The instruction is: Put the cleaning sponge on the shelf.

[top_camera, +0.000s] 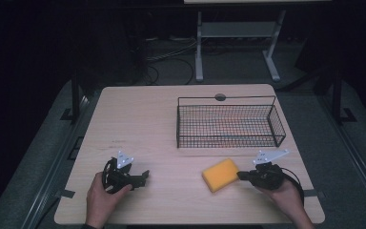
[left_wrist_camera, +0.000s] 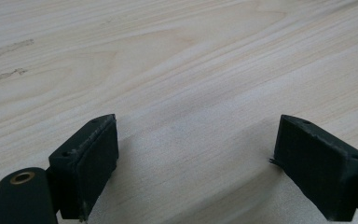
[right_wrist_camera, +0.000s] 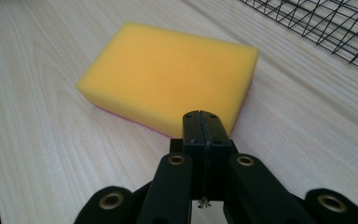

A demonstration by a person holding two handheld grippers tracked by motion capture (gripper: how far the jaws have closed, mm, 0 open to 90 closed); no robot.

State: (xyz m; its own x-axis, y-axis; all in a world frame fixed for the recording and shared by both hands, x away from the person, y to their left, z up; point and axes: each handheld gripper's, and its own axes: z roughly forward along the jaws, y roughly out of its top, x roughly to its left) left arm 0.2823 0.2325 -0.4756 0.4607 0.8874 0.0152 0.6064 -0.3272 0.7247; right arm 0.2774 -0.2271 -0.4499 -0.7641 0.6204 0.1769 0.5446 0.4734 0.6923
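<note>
A yellow sponge [top_camera: 220, 174] with a pink underside lies flat on the wooden table [top_camera: 162, 124], in front of the wire basket. In the right gripper view the sponge [right_wrist_camera: 168, 79] sits just beyond my right gripper [right_wrist_camera: 203, 122], whose jaws are pressed together with nothing between them. From the high view, the right gripper [top_camera: 240, 175] rests at the sponge's right edge, held by a hand. My left gripper [top_camera: 144, 175] lies at the table's front left. In its own view the left gripper [left_wrist_camera: 196, 140] stands open over bare wood.
A black wire basket [top_camera: 228, 125] stands at the table's back right, its mesh [right_wrist_camera: 326, 23] seen in the right gripper view. A metal stand [top_camera: 236, 45] and cables lie on the dark floor beyond the table's far edge.
</note>
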